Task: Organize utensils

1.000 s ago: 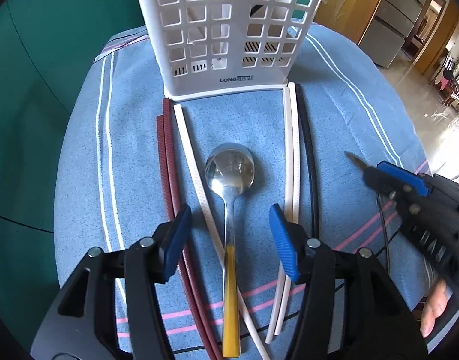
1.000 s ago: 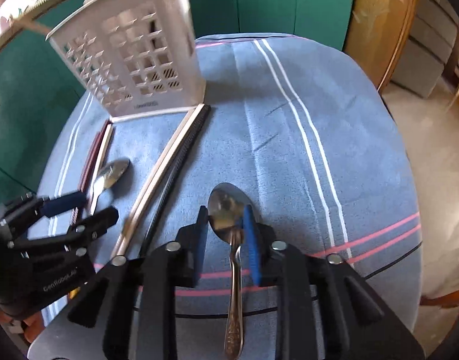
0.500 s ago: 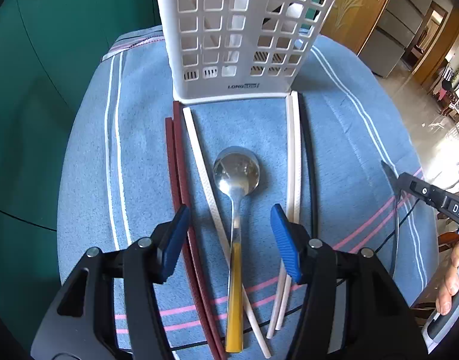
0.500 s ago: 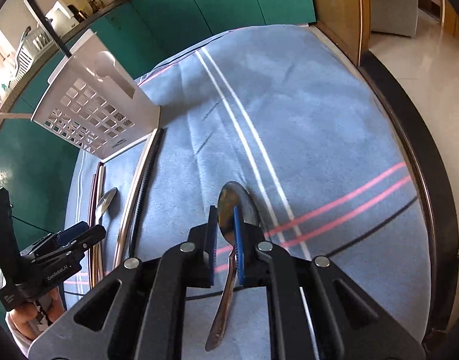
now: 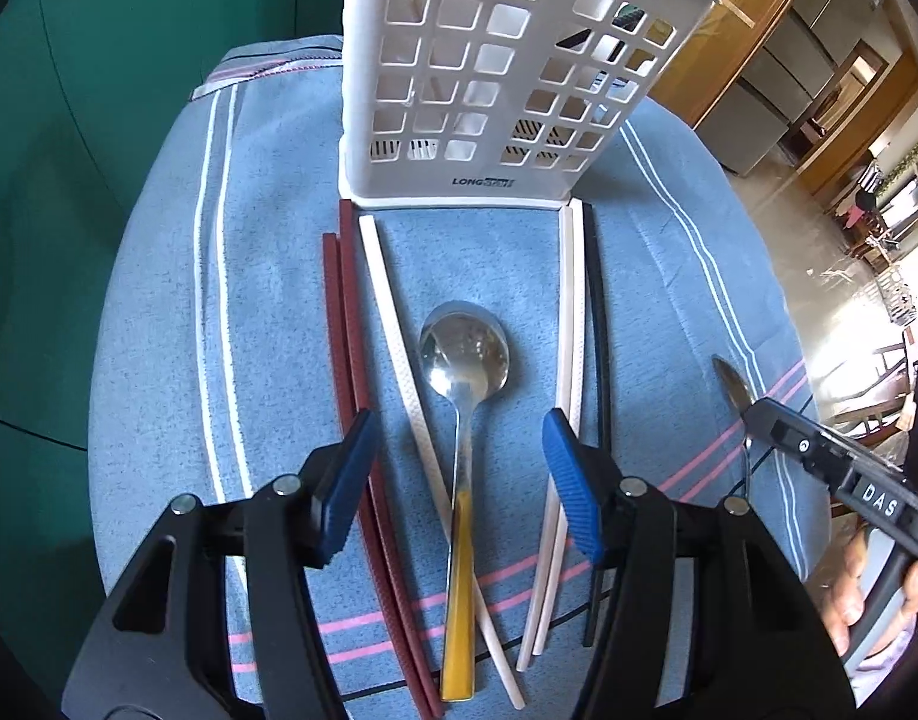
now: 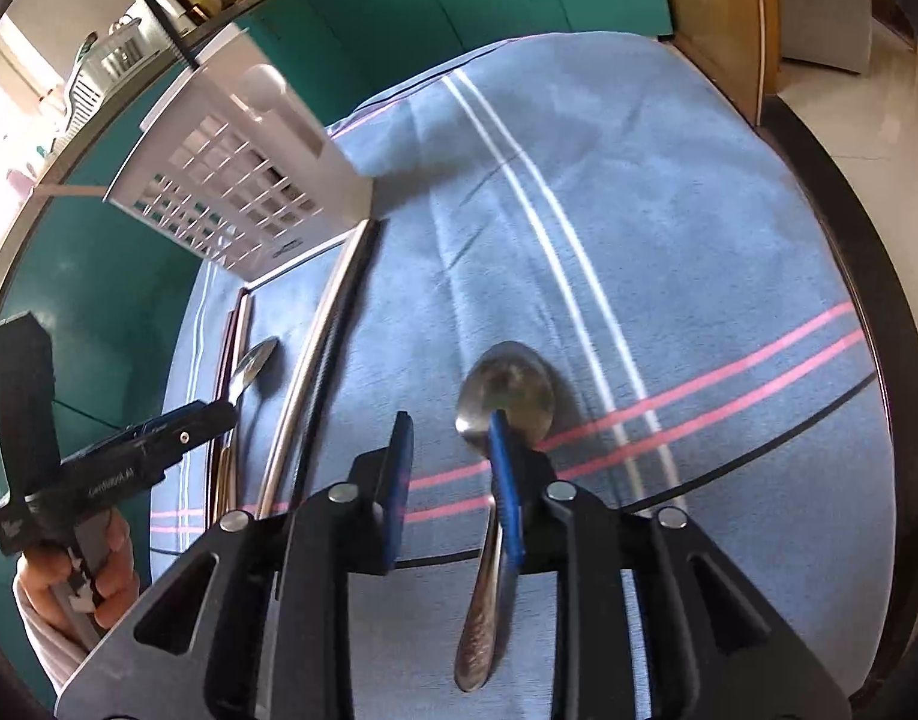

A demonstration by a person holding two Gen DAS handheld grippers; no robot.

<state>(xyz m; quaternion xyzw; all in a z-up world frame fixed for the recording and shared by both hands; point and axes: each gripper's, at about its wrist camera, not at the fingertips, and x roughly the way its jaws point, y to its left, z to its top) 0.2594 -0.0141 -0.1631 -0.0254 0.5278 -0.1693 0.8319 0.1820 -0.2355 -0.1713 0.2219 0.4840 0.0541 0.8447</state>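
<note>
Bench (image 5: 267, 300) under blue cloth; white utensil basket (image 5: 489, 78) at the far end. Left hand-held gripper (image 5: 456, 483) jaws apart, straddling yellow-handled spoon (image 5: 462, 420) (between chopsticks). Right hand-held gripper (image 6: 450, 483) jaws opening, steel spoon (image 6: 507, 390) lying against right pad, left pad clear.

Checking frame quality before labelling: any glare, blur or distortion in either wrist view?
Left wrist: sharp, strong fisheye bend, window glare at right edge, highlights on the spoon bowl. Right wrist: motion blur on the basket, overexposed top-left corner.
</note>
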